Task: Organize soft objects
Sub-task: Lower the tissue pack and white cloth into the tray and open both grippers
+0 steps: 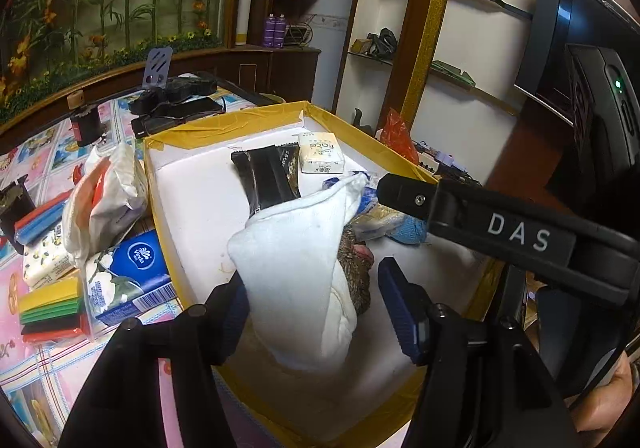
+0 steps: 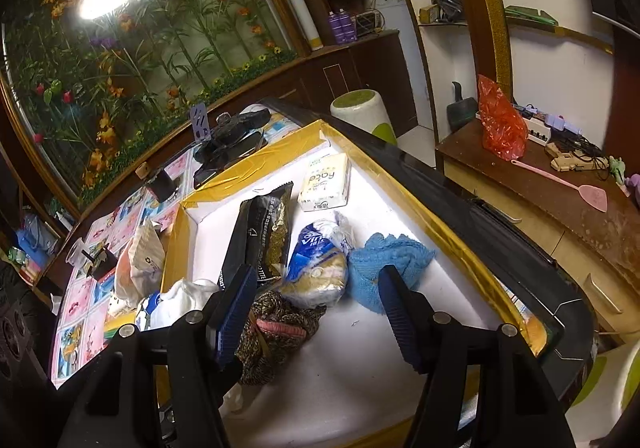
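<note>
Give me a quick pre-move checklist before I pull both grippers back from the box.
1. Left gripper released from the white cloth: cannot tell; the jaws are apart, but the cloth lies against the left pad.
2. Right gripper free of the brown knit item: ok; jaws apart, right finger clear, the knit only beside the left one.
3. White cloth inside the box: ok, it rests on the white floor.
4. Blue knit cloth in the box: ok.
5. Items left outside: not ok; the blue tissue pack and white bag sit on the table.
</note>
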Tool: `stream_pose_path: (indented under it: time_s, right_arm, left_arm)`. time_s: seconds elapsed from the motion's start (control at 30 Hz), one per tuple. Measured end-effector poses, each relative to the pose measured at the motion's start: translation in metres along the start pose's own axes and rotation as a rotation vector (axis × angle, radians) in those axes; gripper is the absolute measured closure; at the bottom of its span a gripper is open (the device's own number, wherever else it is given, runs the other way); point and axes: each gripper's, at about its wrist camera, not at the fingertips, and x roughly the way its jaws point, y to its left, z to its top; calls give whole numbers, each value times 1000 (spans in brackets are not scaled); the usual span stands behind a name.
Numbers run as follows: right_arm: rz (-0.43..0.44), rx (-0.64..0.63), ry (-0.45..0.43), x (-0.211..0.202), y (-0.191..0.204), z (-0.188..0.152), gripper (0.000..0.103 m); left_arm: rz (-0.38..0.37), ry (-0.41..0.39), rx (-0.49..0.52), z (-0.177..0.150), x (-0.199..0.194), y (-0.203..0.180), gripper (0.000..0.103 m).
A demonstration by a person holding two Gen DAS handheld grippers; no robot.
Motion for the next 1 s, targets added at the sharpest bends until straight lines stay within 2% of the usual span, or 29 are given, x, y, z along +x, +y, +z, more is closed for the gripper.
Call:
stream_pose_path:
  time_s: [0.17,0.47,1.0]
  right_arm:
    - [-3,-5,-4,-4,1,1,35]
    - [-2,-29,-16,-17,11,1,34]
    - [5,-70,-15,-26,32,-6,32]
  left_arm:
    - [17,-29,23,0,-6,-3,37]
    - [45,-71,39,0,-15,-4,36]
    - [60,-100,29,-2,-27,3,36]
